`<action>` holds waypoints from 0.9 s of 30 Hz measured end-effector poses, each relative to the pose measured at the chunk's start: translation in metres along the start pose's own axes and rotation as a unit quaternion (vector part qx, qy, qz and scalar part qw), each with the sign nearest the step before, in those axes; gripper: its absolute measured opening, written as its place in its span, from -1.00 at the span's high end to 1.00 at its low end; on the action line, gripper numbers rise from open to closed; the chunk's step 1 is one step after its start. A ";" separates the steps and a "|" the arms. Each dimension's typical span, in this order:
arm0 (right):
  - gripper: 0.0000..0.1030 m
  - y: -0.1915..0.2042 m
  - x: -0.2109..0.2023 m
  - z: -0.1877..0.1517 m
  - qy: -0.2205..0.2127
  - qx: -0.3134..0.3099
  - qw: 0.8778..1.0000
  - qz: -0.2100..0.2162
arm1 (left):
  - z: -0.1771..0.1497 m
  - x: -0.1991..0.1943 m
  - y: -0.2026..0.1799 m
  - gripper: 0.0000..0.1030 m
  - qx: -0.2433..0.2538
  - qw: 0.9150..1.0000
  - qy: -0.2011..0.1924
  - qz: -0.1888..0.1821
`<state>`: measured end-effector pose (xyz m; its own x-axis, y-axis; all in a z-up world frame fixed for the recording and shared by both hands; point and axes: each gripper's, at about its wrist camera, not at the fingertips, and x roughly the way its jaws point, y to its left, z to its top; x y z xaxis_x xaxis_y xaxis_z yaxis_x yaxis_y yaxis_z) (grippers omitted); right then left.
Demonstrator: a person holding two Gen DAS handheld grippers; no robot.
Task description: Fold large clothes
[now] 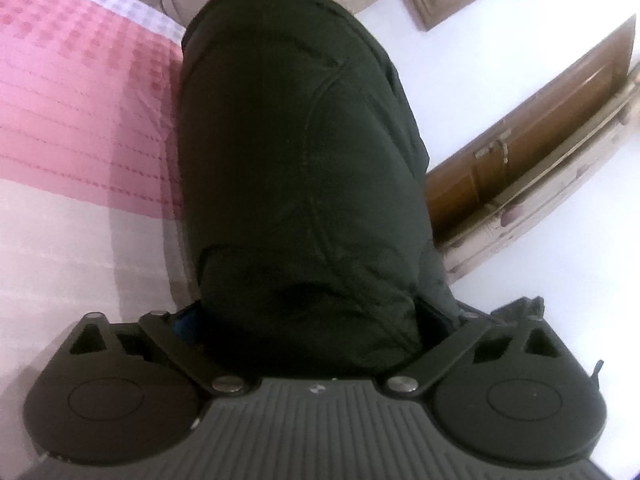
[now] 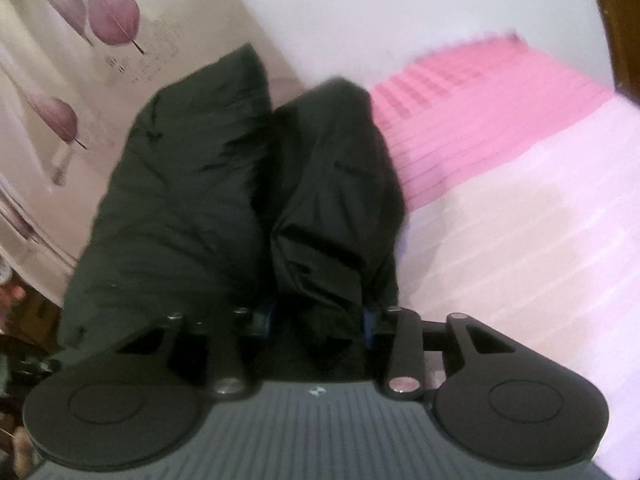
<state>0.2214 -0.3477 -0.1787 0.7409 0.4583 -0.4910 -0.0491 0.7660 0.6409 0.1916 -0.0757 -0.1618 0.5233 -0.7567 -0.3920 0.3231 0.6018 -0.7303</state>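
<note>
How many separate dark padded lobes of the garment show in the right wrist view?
2. One lobe lies left, beside the leaf-print fabric; the other, right, runs between the right gripper's jaws, next to the pink bedcover. More may be hidden underneath.

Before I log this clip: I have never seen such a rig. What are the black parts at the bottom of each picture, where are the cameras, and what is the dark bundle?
No robot here: a person carries a two-finger gripper in each hand, and a fisheye camera on each looks forward along its fingers. The black parts are the grippers' own bodies. The left view shows the left gripper spread wide around a thick fold of a dark padded garment; whether it presses I cannot tell. The right view, blurred, shows the right gripper with a narrower fold of the same garment between its blue pads. It lies on a bed with a pink and white checked bedspread.
</note>
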 end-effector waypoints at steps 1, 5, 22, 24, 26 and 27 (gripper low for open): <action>0.34 0.001 0.000 -0.003 -0.004 0.009 1.000 0.004 | 0.000 -0.003 0.000 -0.82 0.002 1.000 -0.004 0.002; 0.35 0.009 0.001 -0.012 -0.011 0.027 0.999 0.028 | 0.006 -0.020 0.001 -0.79 0.009 1.000 -0.009 0.016; 0.36 0.058 0.023 -0.033 0.014 0.021 0.997 0.072 | 0.013 -0.101 0.000 -0.79 0.036 0.992 -0.029 0.115; 0.36 0.062 0.023 -0.035 0.017 0.020 0.997 0.073 | 0.014 -0.109 0.001 -0.79 0.040 0.991 -0.033 0.124; 0.36 0.066 0.025 -0.034 0.021 0.018 0.997 0.074 | 0.013 -0.117 0.003 -0.79 0.042 0.990 -0.036 0.131; 0.36 0.069 0.026 -0.035 0.023 0.016 0.997 0.074 | 0.013 -0.120 0.004 -0.79 0.042 0.989 -0.038 0.134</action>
<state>0.2140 -0.2675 -0.1678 0.6958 0.5860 -0.4153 -0.1336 0.6738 0.7267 0.1406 0.0208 -0.1103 0.6554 -0.5476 -0.5201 0.2274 0.7998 -0.5555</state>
